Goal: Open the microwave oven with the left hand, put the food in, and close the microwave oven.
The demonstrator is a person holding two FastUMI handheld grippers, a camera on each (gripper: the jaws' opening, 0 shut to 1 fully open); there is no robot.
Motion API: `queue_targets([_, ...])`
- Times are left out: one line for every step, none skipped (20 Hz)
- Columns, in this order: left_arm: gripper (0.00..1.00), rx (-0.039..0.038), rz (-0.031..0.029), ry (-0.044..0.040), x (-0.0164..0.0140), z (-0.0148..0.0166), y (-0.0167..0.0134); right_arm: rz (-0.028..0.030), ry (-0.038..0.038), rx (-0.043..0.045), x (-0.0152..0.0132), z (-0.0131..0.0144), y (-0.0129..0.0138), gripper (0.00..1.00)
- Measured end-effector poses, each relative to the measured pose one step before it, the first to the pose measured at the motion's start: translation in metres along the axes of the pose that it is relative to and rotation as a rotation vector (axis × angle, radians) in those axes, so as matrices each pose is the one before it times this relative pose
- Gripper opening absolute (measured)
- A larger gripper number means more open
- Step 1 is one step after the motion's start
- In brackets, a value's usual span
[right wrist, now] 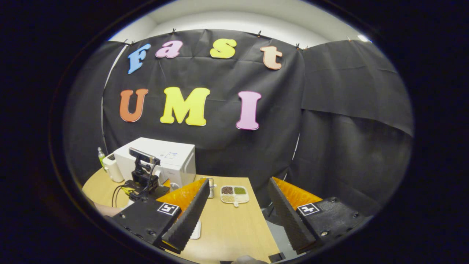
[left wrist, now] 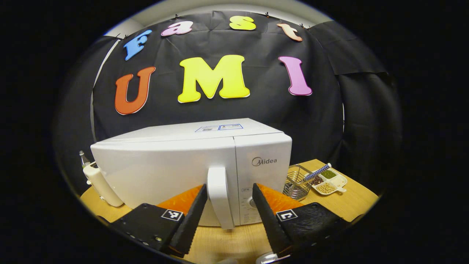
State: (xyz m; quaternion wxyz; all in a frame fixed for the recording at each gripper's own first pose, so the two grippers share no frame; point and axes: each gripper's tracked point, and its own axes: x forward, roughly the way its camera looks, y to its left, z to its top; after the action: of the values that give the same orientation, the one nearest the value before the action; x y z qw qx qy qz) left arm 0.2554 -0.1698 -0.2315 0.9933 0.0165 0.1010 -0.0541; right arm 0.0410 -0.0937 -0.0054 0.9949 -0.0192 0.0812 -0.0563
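White microwave door handle is sitting between the spread left gripper; squeezing and pulling should come next.

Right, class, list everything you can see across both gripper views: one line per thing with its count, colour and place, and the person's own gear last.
Microwave oven: one, white, on the table, door shut.
Door handle: one, white, upright, between the left gripper's fingers but not yet clamped.
Table: one, light wood.
Wire basket: one, metal, right of the oven.
Divided dish: one, white, holding green, dark and tan grains, beside the basket.
Striped stick: one, blue-white, resting over basket and dish.
Jug-like container: one, cream, left of the oven.
Bottle: one, greenish, behind that container.
Left gripper: one, open, astride the handle.
Right gripper: one, open, over the table's edge.
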Motion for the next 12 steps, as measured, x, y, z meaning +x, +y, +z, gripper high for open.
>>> queue_targets([0.59, 0.00524, 0.02578, -0.00917, 0.0028, 0.00034, 0.00915, 0.00466, -0.00416, -0.00153, 0.00189, 0.00056, 0.00074, 1.0])
queue_targets([0.48, -0.01198, 0.00343, -0.00751, -0.00064, 0.001, 0.00293, -0.00245, 0.00007, -0.003, 0.0019, 0.001, 0.00017, 1.0])
queue_targets([0.34, -0.01975, -0.01381, 0.00072, 0.00229, -0.00252, -0.00252, 0.00317, 0.00034, 0.00124, 0.00176, -0.00002, 0.00151, 0.96])
queue_targets([0.27, -0.02189, -0.02561, 0.00282, 0.00071, 0.00009, -0.00109, 0.00831, 0.00362, 0.00257, 0.00062, -0.00028, 0.00348, 0.95])
queue_targets([0.23, -0.01565, -0.01637, 0.00555, -0.00359, 0.00097, 0.00063, 0.00596, 0.00333, 0.00395, 0.00112, -0.00147, 0.00233, 1.0])
queue_targets([0.23, -0.0053, -0.01461, 0.00308, 0.00024, 0.00133, -0.00101, 0.00571, 0.00677, 0.00288, 0.00123, -0.00093, 0.00273, 1.0])
queue_targets([0.18, 0.00449, -0.01125, 0.00721, -0.00228, -0.0022, 0.00025, 0.00397, 0.00249, 0.00555, 0.00123, -0.00023, 0.00211, 1.0])
queue_targets([0.18, 0.00322, -0.00344, 0.00399, -0.00014, 0.00153, 0.00146, 0.00326, -0.00009, 0.00486, 0.0, 0.00126, 0.00281, 1.0])
queue_targets([0.13, 0.00546, -0.00529, 0.00874, -0.00022, -0.0037, -0.00023, 0.00582, 0.00036, 0.00253, 0.0007, 0.00006, 0.003, 1.0])
queue_targets([0.13, -0.00025, -0.00561, 0.0019, -0.00024, 0.00038, -0.00012, 0.00418, -0.00524, -0.00048, -0.00043, 0.003, 0.00361, 0.96])
queue_targets([0.13, -0.00256, -0.00773, -0.00123, -0.00011, 0.00115, -0.00073, 0.00356, -0.00598, -0.00372, -0.00039, 0.00211, 0.00305, 0.96])
queue_targets([0.13, -0.00155, -0.00508, 0.00462, -0.0006, -0.00157, -0.00052, 0.00299, -0.00258, -0.00609, -0.00055, 0.00151, 0.0024, 1.0])
